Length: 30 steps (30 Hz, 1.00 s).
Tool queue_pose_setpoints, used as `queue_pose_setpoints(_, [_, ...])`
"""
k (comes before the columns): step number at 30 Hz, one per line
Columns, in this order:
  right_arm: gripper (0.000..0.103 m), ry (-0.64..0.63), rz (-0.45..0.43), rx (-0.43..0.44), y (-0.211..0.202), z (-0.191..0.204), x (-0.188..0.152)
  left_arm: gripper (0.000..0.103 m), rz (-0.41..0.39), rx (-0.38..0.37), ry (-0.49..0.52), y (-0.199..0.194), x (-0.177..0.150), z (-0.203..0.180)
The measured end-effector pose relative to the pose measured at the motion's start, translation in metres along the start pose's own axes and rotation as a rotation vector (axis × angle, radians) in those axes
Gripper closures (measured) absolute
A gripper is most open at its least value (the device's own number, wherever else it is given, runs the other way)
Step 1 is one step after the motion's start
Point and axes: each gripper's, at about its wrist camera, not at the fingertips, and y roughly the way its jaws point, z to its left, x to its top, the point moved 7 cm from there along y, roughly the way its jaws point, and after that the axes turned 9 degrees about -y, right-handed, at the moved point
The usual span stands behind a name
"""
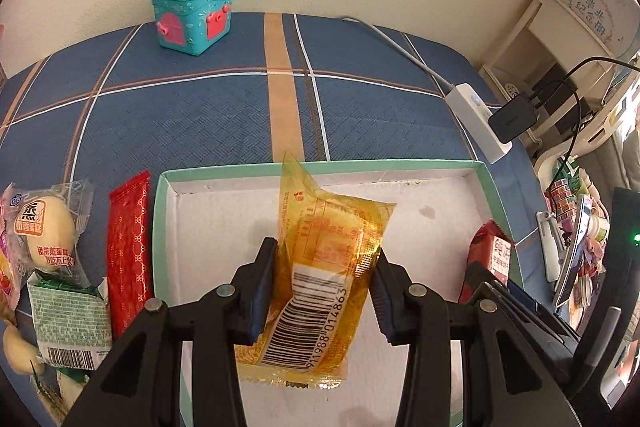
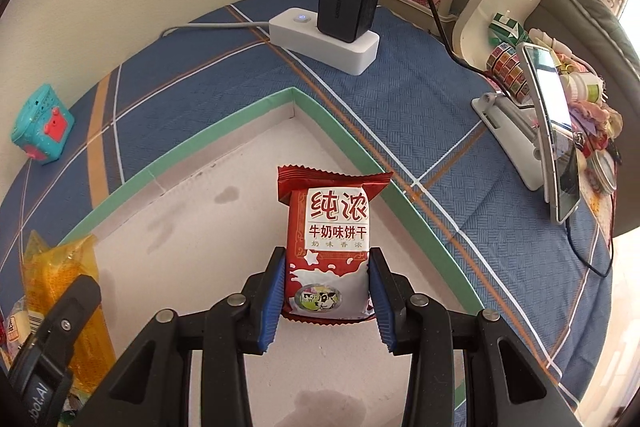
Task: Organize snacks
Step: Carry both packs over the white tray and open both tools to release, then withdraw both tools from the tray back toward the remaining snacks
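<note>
Left of tray (image 1: pixel 162 211), left-view only: red bar (image 1: pixel 130 251).

Left wrist cam: snack pile (image 1: pixel 48 267) cut off at left edge, lower packs unreadable. Red biscuit pack (image 1: pixel 490 259) half hidden behind the right gripper. Right wrist cam: yellow pack (image 2: pixel 68 287) partly blocked by the left gripper, phone screen (image 2: pixel 554 95) too glary.

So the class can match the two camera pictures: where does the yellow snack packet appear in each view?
Left wrist view: yellow snack packet at centre, between the left hand-held gripper fingers.
Right wrist view: yellow snack packet at the lower left edge.
Shared landmark: the teal toy box by the wall.
</note>
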Motion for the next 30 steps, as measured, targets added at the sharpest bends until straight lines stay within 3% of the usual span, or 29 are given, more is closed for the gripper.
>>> queue_pose_setpoints(3, [0.061,-0.014,0.002,0.008,-0.001,0.003,0.001,0.041,-0.012,0.002,-0.005,-0.003,0.003,0.000])
queue_pose_setpoints(8, [0.059,-0.045,-0.003,0.022,-0.009,0.007,0.003,0.038,-0.015,0.008,-0.020,-0.016,0.006,0.002])
queue_pose_setpoints(12, [0.051,-0.068,-0.012,0.040,-0.022,0.011,0.005,0.023,-0.023,0.068,-0.029,-0.028,0.008,0.011])
queue_pose_setpoints(17, [0.044,-0.087,-0.002,0.067,-0.034,0.014,0.000,0.017,-0.042,0.116,-0.052,-0.043,0.010,0.024])
queue_pose_setpoints(24, [0.023,-0.106,-0.010,0.107,-0.047,0.018,-0.008,0.014,-0.086,0.167,-0.033,-0.062,0.008,0.035])
queue_pose_setpoints(27, [0.022,-0.114,-0.008,0.116,-0.050,0.019,-0.012,0.013,-0.096,0.198,-0.010,-0.066,0.004,0.041])
queue_pose_setpoints(30, [0.022,-0.128,-0.011,0.121,-0.054,0.022,-0.015,0.004,-0.101,0.232,0.020,-0.069,-0.003,0.049])
